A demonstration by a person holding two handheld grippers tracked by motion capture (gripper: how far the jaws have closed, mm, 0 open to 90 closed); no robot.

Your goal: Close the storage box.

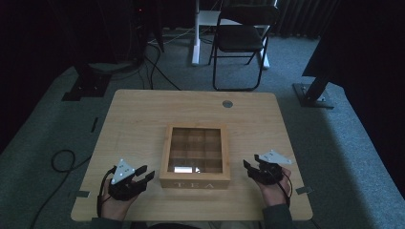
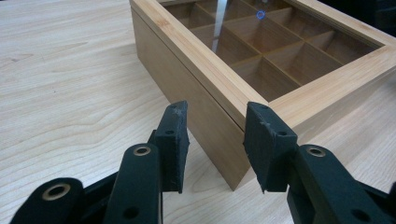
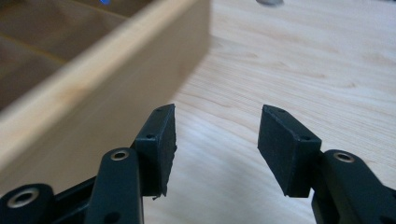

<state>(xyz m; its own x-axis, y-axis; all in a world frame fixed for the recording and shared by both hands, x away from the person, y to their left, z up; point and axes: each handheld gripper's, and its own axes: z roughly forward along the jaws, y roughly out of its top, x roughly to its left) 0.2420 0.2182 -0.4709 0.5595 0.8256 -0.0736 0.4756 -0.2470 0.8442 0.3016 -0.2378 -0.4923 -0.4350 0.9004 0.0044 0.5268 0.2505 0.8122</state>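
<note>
A wooden tea box (image 1: 195, 182) with a glass lid and "TEA" on its front stands at the middle of the light wooden table (image 1: 138, 114); several empty compartments show through the lid. My left gripper (image 1: 144, 174) rests near the table's front, left of the box, open with nothing between its jaws. In the left gripper view the left gripper (image 2: 217, 140) points at the box's near corner (image 2: 205, 107), apart from it. My right gripper (image 1: 250, 166) sits right of the box, open and empty. In the right gripper view the right gripper (image 3: 217, 140) hovers over bare wood beside the box's side wall (image 3: 116, 84).
A round grey grommet (image 1: 227, 103) sits in the table near its far edge. Beyond the table stand a black folding chair (image 1: 241, 38) and dark stand bases (image 1: 313, 93). A cable (image 1: 62, 160) loops on the carpet at the left.
</note>
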